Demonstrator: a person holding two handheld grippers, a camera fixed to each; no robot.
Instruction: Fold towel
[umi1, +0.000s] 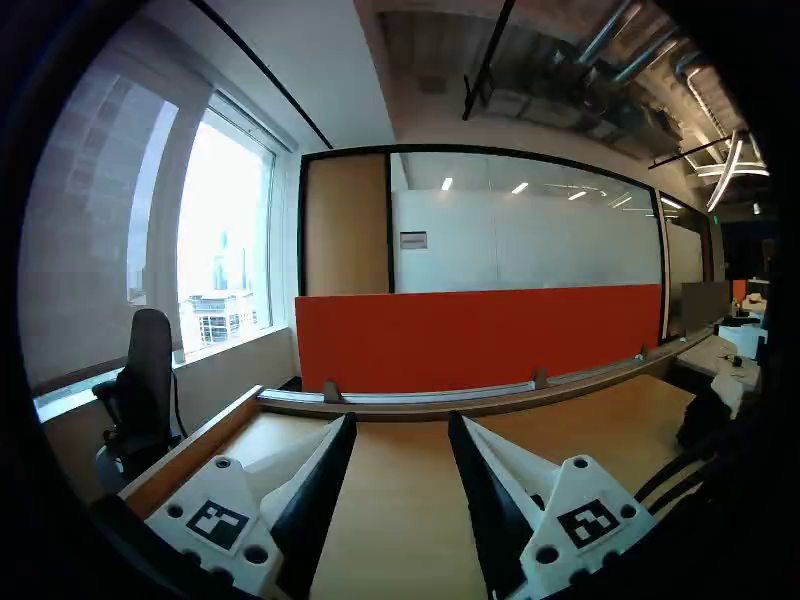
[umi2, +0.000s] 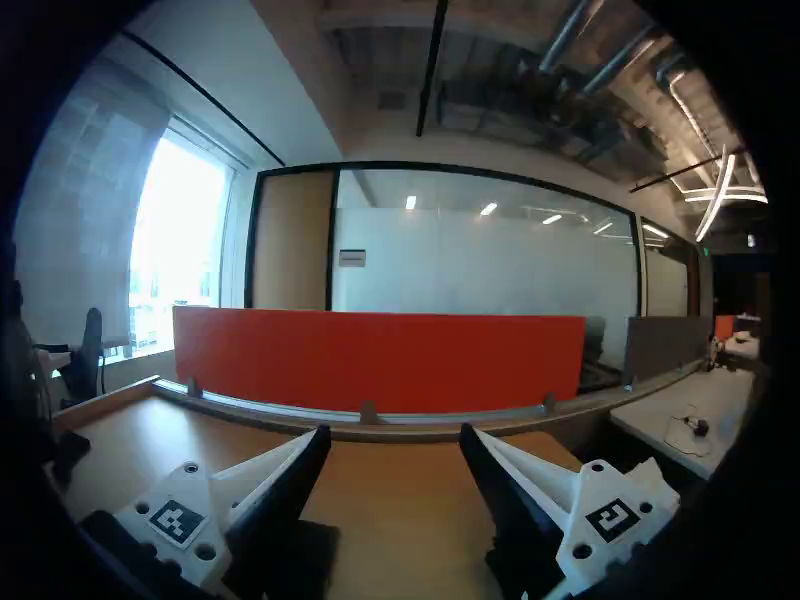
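In the left gripper view my left gripper (umi1: 402, 440) is open, its white fingers with black pads spread apart above a wooden desk (umi1: 400, 510), nothing between them. In the right gripper view my right gripper (umi2: 395, 450) is open too, held level over the same kind of wooden desk (umi2: 400, 520), with bare wood between its fingers. Both point toward an orange divider panel (umi1: 480, 335) at the desk's far edge.
A black office chair (umi1: 140, 390) stands by the window at the left. A metal rail (umi1: 450, 392) runs along the desk's back edge under the orange divider (umi2: 380, 355). A white desk (umi2: 690, 410) with small items lies to the right.
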